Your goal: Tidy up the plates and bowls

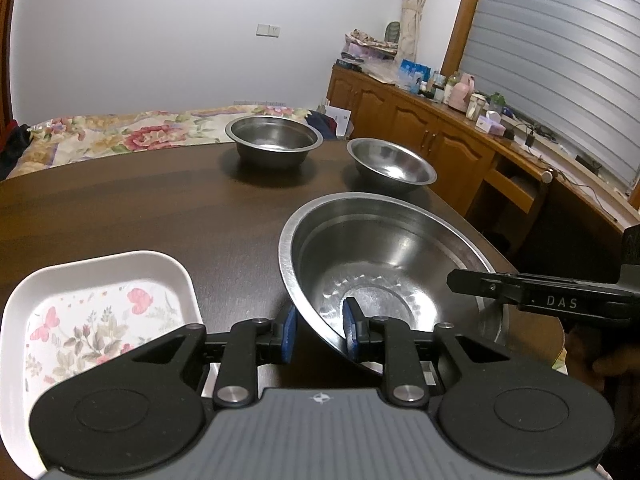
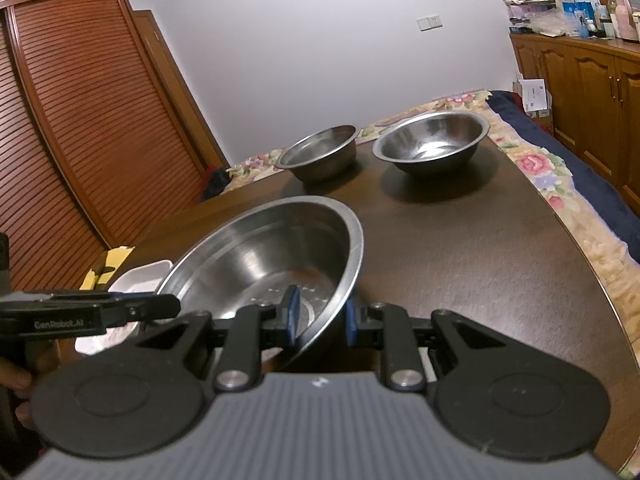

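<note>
A large steel bowl [image 1: 392,256] [image 2: 260,248] sits tilted near the front of the dark wooden table [image 1: 140,208]. My left gripper [image 1: 319,330] is shut on its near left rim, one blue pad inside the bowl and one outside. My right gripper [image 2: 322,318] is shut on the opposite rim the same way; it enters the left wrist view from the right [image 1: 456,280]. Two smaller steel bowls [image 1: 274,140] [image 1: 390,162] stand side by side at the table's far end. A white rectangular plate with a flower print [image 1: 100,308] lies left of the large bowl.
Beyond the table's far edge lies a bed with a floral cover [image 1: 120,132]. Wooden cabinets with clutter on top [image 1: 440,128] line the right wall, and a slatted wardrobe [image 2: 80,120] stands on the left. A yellow object [image 2: 108,268] lies near the white plate.
</note>
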`<state>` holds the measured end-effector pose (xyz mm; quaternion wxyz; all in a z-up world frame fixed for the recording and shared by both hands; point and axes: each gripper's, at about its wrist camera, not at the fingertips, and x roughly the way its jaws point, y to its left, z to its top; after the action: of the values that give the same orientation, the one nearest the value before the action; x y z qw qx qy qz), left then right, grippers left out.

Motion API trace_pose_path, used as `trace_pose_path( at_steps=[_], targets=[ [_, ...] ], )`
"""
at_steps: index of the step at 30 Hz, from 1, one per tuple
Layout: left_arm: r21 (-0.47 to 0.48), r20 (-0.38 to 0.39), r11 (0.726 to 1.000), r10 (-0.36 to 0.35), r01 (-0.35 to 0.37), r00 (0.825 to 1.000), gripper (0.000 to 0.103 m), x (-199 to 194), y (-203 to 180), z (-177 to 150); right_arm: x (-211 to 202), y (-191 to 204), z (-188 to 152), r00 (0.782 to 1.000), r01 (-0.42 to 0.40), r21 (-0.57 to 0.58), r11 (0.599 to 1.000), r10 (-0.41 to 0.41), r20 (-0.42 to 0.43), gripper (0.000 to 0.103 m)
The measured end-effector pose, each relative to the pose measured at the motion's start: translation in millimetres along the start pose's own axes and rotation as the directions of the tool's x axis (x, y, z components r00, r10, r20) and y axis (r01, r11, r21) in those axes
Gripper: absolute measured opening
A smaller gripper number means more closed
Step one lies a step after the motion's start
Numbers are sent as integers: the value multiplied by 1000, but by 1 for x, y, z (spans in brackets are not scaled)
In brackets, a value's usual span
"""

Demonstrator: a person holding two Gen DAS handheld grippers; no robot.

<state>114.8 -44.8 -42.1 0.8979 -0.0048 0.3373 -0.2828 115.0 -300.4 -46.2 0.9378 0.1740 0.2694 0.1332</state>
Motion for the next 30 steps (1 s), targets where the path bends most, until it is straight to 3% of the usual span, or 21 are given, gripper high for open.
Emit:
trace_pose_path(
  at_steps=[30],
  targets=[
    [-2, 13, 1000, 10, -10, 1000, 28, -2, 1, 0, -2, 3, -2, 1000, 19, -20, 1000, -19, 14, 26]
  ],
)
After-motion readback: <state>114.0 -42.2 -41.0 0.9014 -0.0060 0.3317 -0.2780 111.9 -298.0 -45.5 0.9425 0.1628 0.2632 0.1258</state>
